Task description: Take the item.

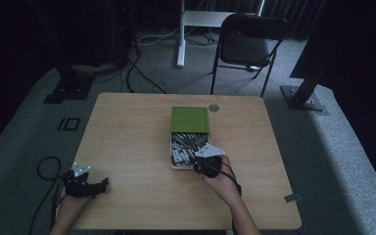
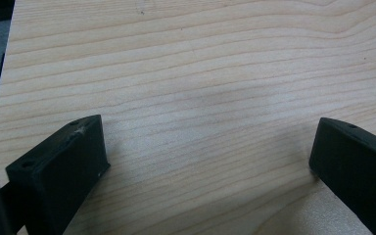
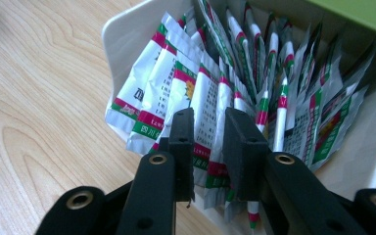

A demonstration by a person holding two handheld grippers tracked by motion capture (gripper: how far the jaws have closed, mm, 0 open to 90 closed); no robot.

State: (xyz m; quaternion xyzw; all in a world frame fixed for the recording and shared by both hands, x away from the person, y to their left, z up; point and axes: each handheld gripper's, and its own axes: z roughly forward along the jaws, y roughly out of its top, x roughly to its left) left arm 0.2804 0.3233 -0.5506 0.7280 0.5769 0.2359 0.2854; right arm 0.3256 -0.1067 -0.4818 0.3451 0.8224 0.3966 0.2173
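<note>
A white box with a green lid slid half back lies at the table's middle, packed with several white, red and green sachets. My right gripper is at the box's near end. In the right gripper view its jaws stand close together, pinching one upright sachet among the others inside the box wall. My left gripper rests low over the table's front left corner, and in the left gripper view its jaws are wide apart over bare wood.
The wooden table has a small grey disc near its far edge. A black folding chair and a white stand leg are behind it. A black cable loops off the left edge.
</note>
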